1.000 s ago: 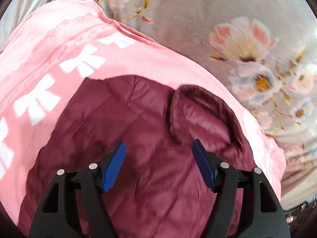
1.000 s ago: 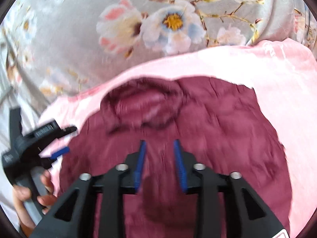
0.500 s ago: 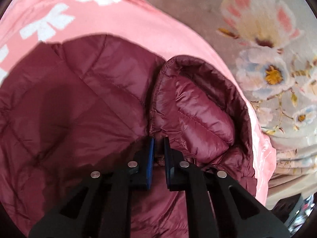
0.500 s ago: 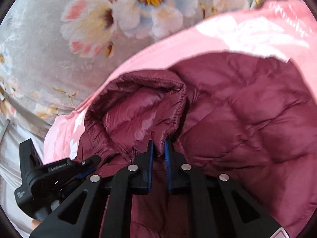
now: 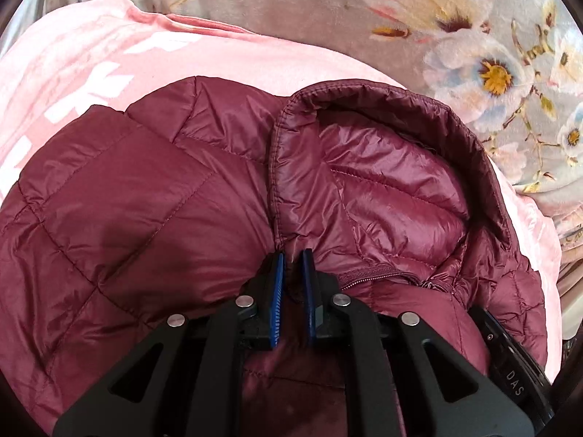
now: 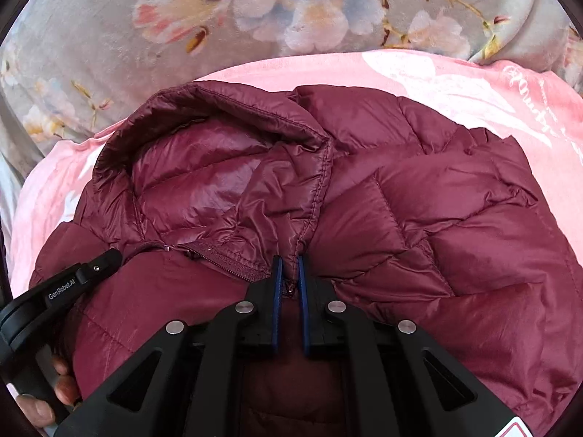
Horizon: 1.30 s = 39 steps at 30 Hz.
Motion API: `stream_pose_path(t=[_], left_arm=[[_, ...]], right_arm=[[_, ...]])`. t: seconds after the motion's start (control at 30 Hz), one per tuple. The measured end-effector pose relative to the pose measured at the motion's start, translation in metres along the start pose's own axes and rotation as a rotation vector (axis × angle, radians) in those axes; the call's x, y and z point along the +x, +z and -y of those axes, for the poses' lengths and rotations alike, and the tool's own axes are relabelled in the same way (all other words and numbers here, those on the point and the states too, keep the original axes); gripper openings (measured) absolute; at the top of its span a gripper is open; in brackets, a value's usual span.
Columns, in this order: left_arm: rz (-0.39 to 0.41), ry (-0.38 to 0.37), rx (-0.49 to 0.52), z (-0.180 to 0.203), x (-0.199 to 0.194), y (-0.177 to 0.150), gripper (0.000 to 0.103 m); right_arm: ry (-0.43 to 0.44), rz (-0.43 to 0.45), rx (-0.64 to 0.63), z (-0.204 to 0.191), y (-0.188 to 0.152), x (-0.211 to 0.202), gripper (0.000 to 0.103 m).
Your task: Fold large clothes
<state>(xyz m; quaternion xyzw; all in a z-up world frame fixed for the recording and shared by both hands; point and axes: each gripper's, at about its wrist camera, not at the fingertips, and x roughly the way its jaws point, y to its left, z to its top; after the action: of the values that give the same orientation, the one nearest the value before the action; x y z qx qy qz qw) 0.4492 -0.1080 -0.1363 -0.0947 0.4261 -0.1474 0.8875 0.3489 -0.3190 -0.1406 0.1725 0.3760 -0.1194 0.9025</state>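
1. Left tongs [image 5: 291,258] pinch the jacket [image 5: 120,211] at one bottom corner of the hood [image 5: 382,182]; right tongs [image 6: 288,264] pinch the other.
2. The hood stretches straight ahead of both, over the pink blanket [image 6: 455,76].

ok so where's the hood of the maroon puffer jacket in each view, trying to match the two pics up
Left wrist view: the hood sits right of centre, opening upward, just beyond the left claw.
Right wrist view: the hood sits left of centre, beyond the right claw.
Shared landmark: the zipper at the base of the hood, with the pink blanket under the jacket in both.
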Motion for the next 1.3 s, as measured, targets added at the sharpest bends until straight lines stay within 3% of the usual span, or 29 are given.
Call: stream_pose_path(t=[0.23, 0.27, 0.37, 0.43, 0.53, 0.77, 0.83, 0.97, 1.03, 1.13, 1.3], left_arm=[[-0.005, -0.019, -0.01, -0.003, -0.011, 0.002, 0.014], [-0.004, -0.014, -0.01, -0.004, -0.017, 0.004, 0.017], [0.033, -0.028, -0.036, -0.005, -0.043, 0.016, 0.033], [0.07, -0.042, -0.053, -0.003, -0.061, 0.035, 0.043], [0.099, -0.046, -0.095, 0.004, -0.071, 0.07, 0.046], [0.056, 0.004, -0.162, 0.013, -0.025, 0.134, 0.046], [0.036, 0.017, -0.178, 0.01, -0.008, 0.139, 0.046], [-0.083, -0.007, -0.178, 0.005, 0.028, 0.124, 0.042], [-0.102, 0.013, -0.113, 0.008, 0.034, 0.11, 0.041], [-0.116, 0.059, -0.032, 0.009, 0.039, 0.092, 0.04], [-0.068, 0.146, 0.133, 0.019, 0.043, 0.071, 0.04]], right_arm=[[0.06, 0.01, 0.038, 0.008, -0.002, -0.02, 0.011], [0.063, 0.025, 0.05, 0.011, -0.004, -0.031, 0.016], [0.109, 0.077, 0.108, 0.02, 0.003, -0.057, 0.018], [0.169, 0.09, 0.173, 0.025, 0.016, -0.064, 0.019], [0.244, 0.11, 0.275, 0.03, 0.045, -0.062, 0.02], [0.243, 0.136, 0.335, 0.018, 0.1, -0.022, 0.026], [0.23, 0.132, 0.33, 0.015, 0.111, -0.01, 0.026], [0.18, 0.048, 0.235, 0.005, 0.116, 0.02, 0.025], [0.123, 0.009, 0.127, -0.003, 0.108, 0.028, 0.024], [0.02, -0.018, 0.006, -0.005, 0.095, 0.033, 0.013], [-0.059, -0.045, -0.076, -0.006, 0.085, 0.043, 0.009]])
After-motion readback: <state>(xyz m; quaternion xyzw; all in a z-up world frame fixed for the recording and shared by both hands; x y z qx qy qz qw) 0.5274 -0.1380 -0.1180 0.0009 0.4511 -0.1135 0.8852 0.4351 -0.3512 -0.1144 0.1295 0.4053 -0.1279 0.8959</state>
